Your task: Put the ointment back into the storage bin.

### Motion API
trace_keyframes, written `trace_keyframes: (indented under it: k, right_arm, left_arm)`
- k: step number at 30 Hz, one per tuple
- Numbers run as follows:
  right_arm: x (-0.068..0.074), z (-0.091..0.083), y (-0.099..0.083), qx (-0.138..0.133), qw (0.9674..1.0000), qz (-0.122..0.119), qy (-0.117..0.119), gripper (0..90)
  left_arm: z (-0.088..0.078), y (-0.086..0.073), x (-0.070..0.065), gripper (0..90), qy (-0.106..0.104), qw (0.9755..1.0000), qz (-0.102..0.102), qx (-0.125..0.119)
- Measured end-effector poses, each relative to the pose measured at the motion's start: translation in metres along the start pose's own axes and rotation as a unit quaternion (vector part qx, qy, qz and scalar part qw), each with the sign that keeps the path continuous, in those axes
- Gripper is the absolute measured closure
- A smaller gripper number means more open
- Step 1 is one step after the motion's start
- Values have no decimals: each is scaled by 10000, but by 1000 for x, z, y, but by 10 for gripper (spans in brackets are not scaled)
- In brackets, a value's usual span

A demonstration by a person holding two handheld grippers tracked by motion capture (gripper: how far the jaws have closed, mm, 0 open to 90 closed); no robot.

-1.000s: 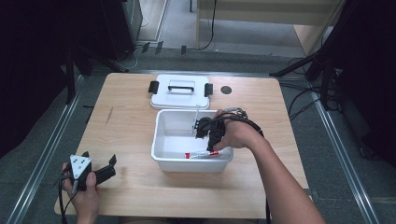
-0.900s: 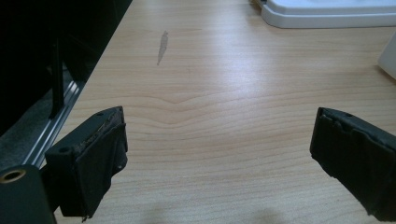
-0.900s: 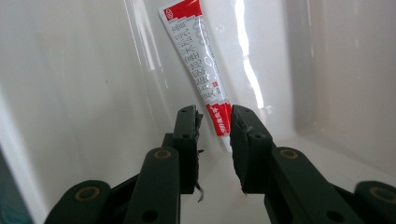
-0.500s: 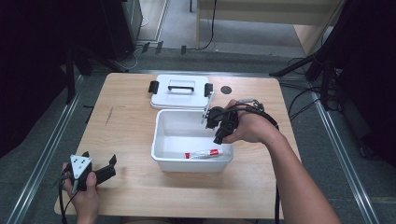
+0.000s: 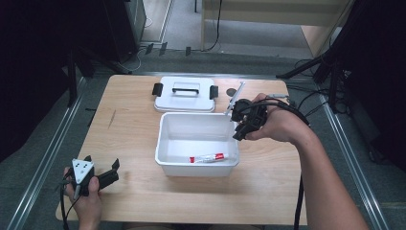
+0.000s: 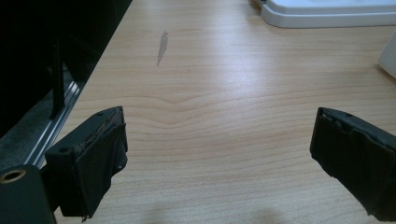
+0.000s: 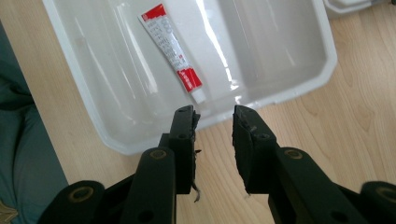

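The right claw (image 5: 239, 125) is held above the right rim of the white bin (image 5: 165, 155), tilted downward toward it. Its jaws stand close together with a narrow gap between them, and nothing is gripped; in the right gripper view (image 7: 214, 114) only the bin rim and the wooden surface (image 7: 355, 107) show through that gap.

The tube (image 7: 172, 49), white with red ends, lies flat on the bin floor, ahead of and below the right claw, well apart from its pads. In the high view the tube (image 5: 207, 157) rests near the front wall of the bin, down and to the left of the right claw.

The white lid (image 5: 184, 95), with black latches at both ends, lies flat on the surface just beyond the bin, to the left of the right claw.

The left claw (image 5: 103, 172) rests at the near left corner of the surface, well apart from the bin. Its jaws are spread wide with only bare wood between them (image 6: 217, 135).
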State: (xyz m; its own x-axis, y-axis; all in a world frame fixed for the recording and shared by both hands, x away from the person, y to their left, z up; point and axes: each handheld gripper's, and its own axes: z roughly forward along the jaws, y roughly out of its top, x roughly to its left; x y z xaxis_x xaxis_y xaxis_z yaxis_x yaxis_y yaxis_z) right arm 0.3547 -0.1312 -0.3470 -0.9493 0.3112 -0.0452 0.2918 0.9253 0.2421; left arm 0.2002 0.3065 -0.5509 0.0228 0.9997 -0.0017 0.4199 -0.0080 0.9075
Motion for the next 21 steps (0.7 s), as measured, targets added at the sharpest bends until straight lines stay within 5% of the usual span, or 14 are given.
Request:
trace_keyframes:
  k: [9, 21]
  right_arm:
    - [-10, -5, -30, -43, 9993, 359, -56, 691]
    - [-20, 17, -71, -271, 9951, 933, -172, 592]
  left_arm:
    - [0, 0, 0, 44, 5, 10000, 2, -13]
    - [0, 0, 0, 44, 7, 10000, 11, -6]
